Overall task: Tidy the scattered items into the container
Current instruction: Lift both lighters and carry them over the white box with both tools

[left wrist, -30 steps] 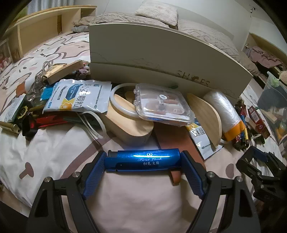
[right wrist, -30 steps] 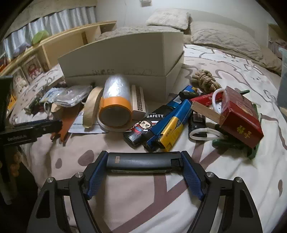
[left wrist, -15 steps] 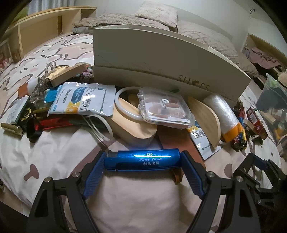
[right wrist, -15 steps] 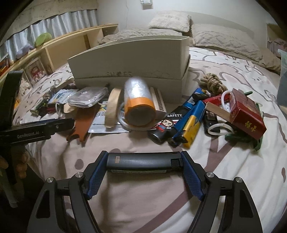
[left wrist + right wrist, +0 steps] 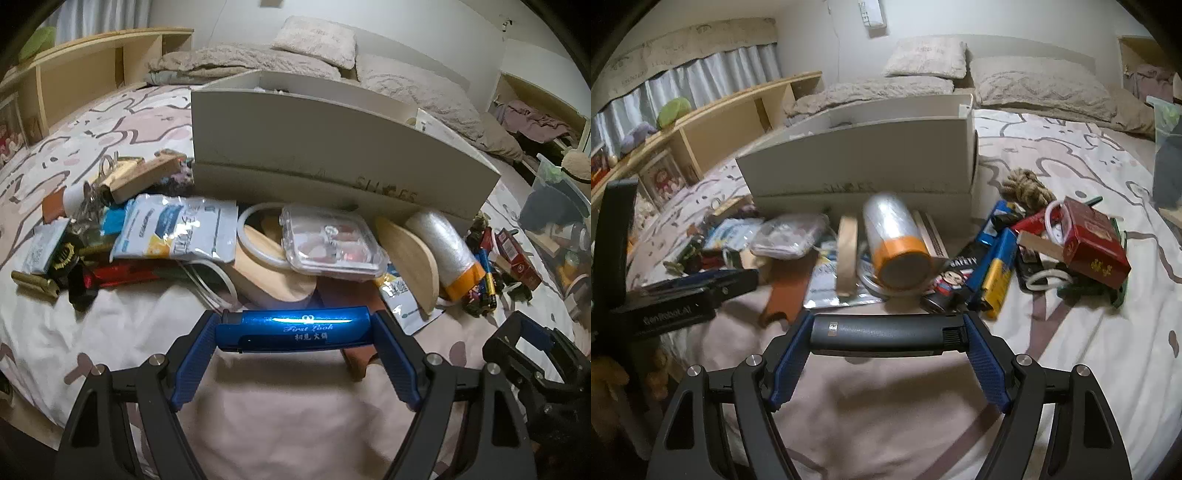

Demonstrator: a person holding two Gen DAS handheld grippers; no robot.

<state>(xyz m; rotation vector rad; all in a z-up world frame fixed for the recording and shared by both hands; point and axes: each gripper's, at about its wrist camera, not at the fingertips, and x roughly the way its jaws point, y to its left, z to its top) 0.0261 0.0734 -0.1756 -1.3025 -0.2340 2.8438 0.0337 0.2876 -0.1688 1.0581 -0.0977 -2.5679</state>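
Your left claw (image 5: 295, 330) grips a blue lighter (image 5: 293, 328) crosswise above the bed (image 5: 110, 325); your right claw (image 5: 886, 332) clamps a black lighter (image 5: 886, 330) the same way. Ahead of both, the white box (image 5: 332, 155) stands open on the bed, with clutter along its front wall: a foil roll (image 5: 895, 240), a clear case (image 5: 330, 247), a red carton (image 5: 1093, 247)
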